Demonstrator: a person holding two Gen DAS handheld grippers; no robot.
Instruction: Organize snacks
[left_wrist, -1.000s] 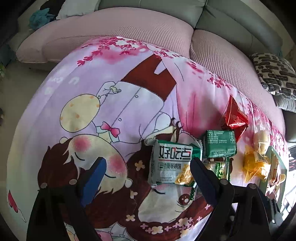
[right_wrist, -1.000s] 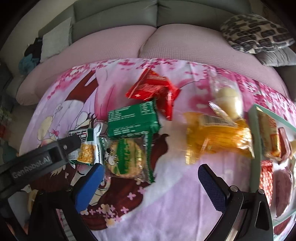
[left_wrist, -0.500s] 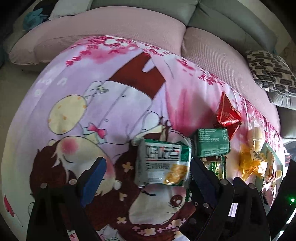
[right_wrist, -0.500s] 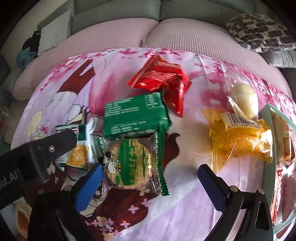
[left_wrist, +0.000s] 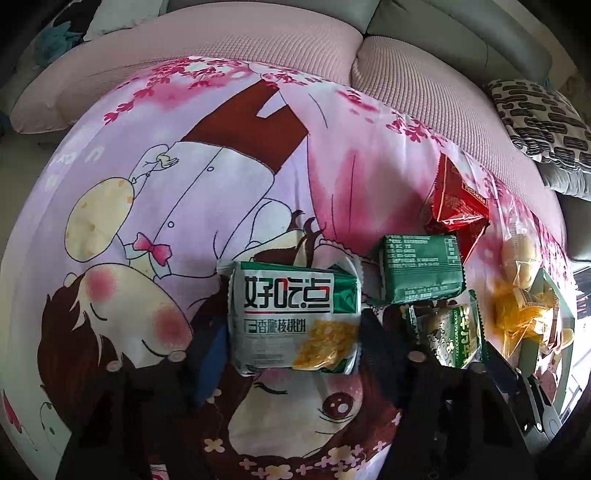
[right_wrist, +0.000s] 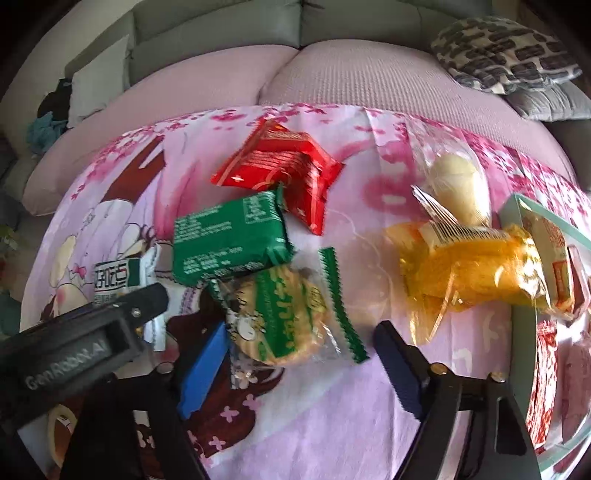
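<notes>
1. Your left tool is closing; its fingers press both sides of the white-green biscuit pack on the cartoon cloth.
2. Your right tool is closing around the round cracker packet, right finger not touching it.

Snacks before me, all lying flat on the cartoon-print cloth:
- white-and-green biscuit pack, label up, nearest left;
- dark green pack, back side up, just beyond;
- clear round-biscuit packet with green edging, near centre;
- red packet, far, crumpled;
- yellow packet, right;
- clear pale bun bag, far right.
</notes>
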